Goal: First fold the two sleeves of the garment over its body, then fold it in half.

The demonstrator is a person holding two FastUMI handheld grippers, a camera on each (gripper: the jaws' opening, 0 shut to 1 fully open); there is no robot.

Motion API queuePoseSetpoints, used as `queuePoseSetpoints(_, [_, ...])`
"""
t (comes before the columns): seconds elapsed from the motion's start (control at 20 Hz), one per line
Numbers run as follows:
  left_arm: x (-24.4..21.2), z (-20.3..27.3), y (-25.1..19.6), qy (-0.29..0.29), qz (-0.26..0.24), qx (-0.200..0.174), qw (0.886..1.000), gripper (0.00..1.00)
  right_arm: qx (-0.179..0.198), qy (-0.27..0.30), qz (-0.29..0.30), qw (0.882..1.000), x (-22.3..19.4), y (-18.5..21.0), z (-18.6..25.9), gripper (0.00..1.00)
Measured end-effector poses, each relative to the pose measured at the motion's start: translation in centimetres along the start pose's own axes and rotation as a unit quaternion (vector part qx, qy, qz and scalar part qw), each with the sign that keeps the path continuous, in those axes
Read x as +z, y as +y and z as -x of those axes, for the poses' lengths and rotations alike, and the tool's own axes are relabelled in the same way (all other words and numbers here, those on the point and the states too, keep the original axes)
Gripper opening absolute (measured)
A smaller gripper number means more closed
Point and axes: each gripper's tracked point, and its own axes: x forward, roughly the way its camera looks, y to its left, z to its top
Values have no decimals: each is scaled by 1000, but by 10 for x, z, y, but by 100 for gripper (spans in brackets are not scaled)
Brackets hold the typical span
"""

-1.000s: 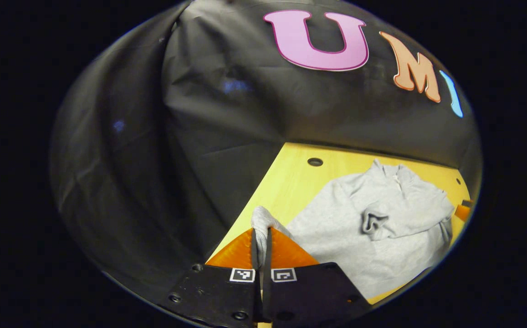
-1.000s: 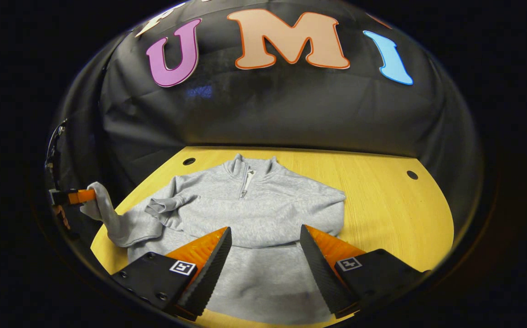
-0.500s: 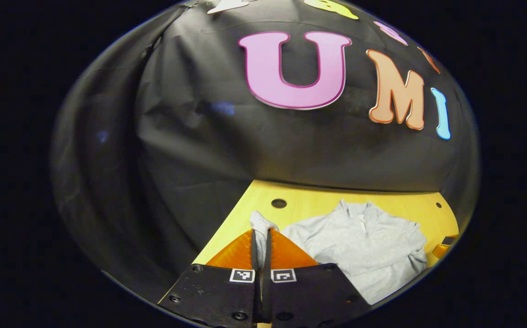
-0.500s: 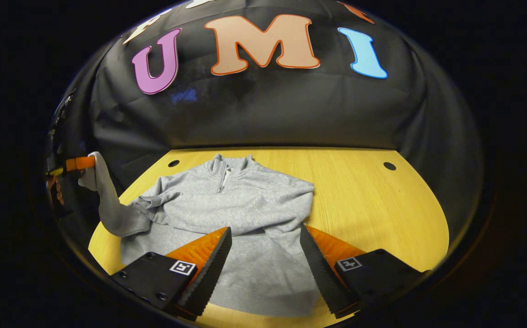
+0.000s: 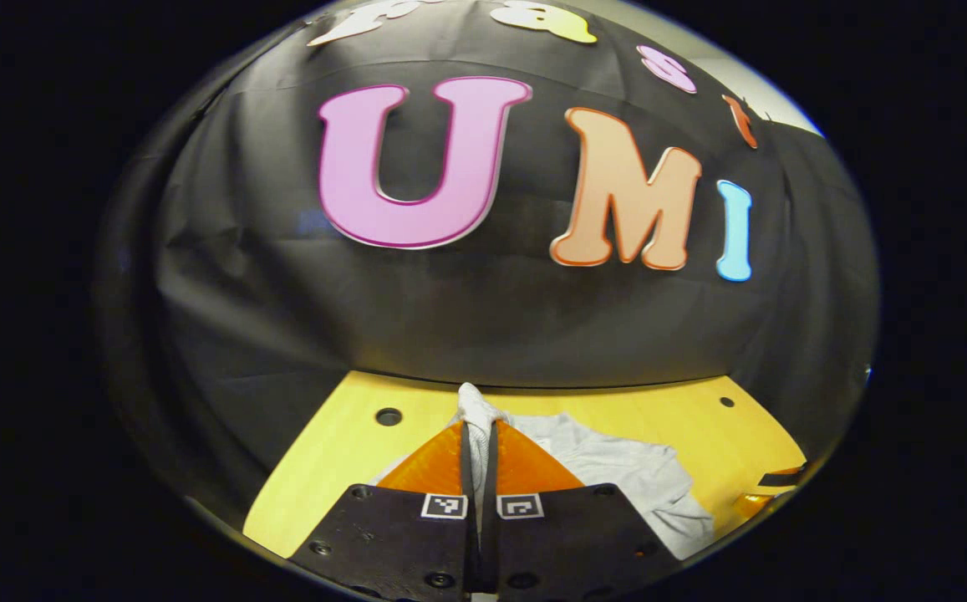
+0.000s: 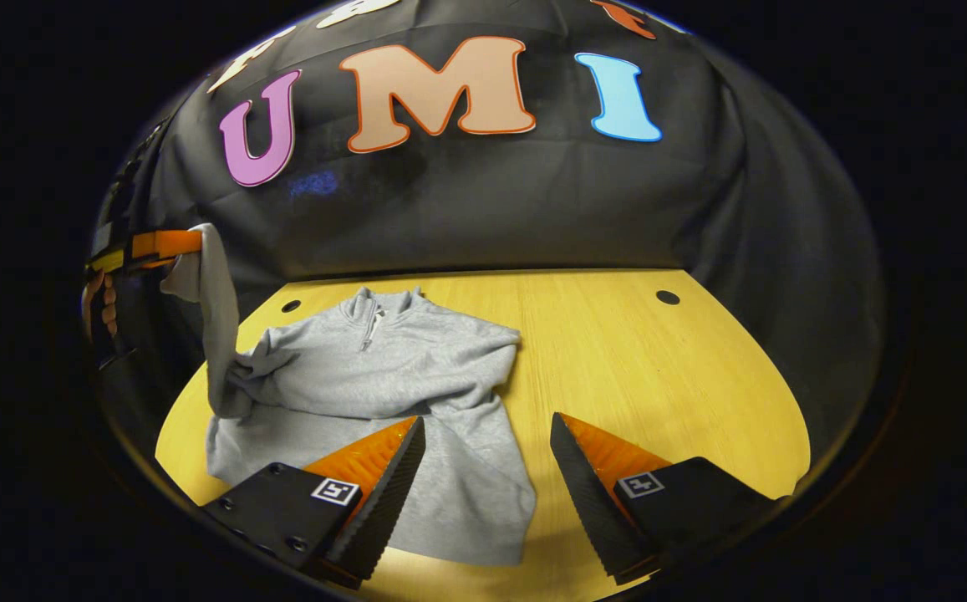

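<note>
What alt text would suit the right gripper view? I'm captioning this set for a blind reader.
A grey zip-neck sweatshirt lies on a yellow wooden table, one sleeve lifted by the left hand-held gripper at the left edge. The right hand-held gripper hovers open above the sweatshirt's lower edge, in front of a black cloth wall.

A grey quarter-zip sweatshirt [image 6: 383, 393] is seen spread on the table, collar at 12 o'clock, hem at 6 o'clock. One sleeve [image 6: 416, 385] is laid folded across the chest. The other sleeve [image 6: 217, 334] is lifted steeply off the table at 9 o'clock, its cuff [image 5: 473, 405] pinched and held high, the fabric hanging down to the shoulder. The body is rumpled near that shoulder; the lower half lies flat.
</note>
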Motion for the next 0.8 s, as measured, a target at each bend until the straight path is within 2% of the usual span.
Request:
queuePoseSetpoints(0.05, [-1, -4, -15, 3, 0, -12, 1000, 0, -4, -1, -2, 1000, -1, -6, 3, 92])
queuePoseSetpoints(0.1, [-3, -8, -28, 8, -1, -23, 1000, 0, -8, 0, -4, 1000, -4, -13, 7, 96])
queuePoseSetpoints(0.15, [-7, -12, -41, 13, -4, -33, 999, 0, -11, 1, -6, 1000, -5, -19, 10, 92])
queuePoseSetpoints(0.25, [-10, -19, -64, 19, -12, -47, 999, 0, -18, 2, -13, 1000, -7, -31, 15, 96])
queuePoseSetpoints(0.3, [-11, -22, -75, 20, -12, -55, 998, 0, -21, 2, -16, 1000, -10, -38, 18, 92])
queuePoseSetpoints(0.4, [-16, -29, -98, 23, -13, -73, 997, 0, -27, 4, -19, 999, -13, -50, 23, 96])
queuePoseSetpoints(0.45, [-19, -33, -109, 27, -16, -83, 996, 0, -30, 5, -18, 999, -15, -55, 25, 92])
queuePoseSetpoints(0.6, [-37, -44, -143, 40, -31, -109, 993, 0, -39, 10, -18, 999, -22, -76, 33, 92])
queuePoseSetpoints(0.65, [-44, -48, -154, 45, -36, -116, 992, 0, -43, 9, -19, 999, -21, -81, 34, 96])
queuePoseSetpoints(0.8, [-73, -60, -186, 70, -49, -142, 986, 0, -51, 9, -25, 998, -24, -97, 40, 92])
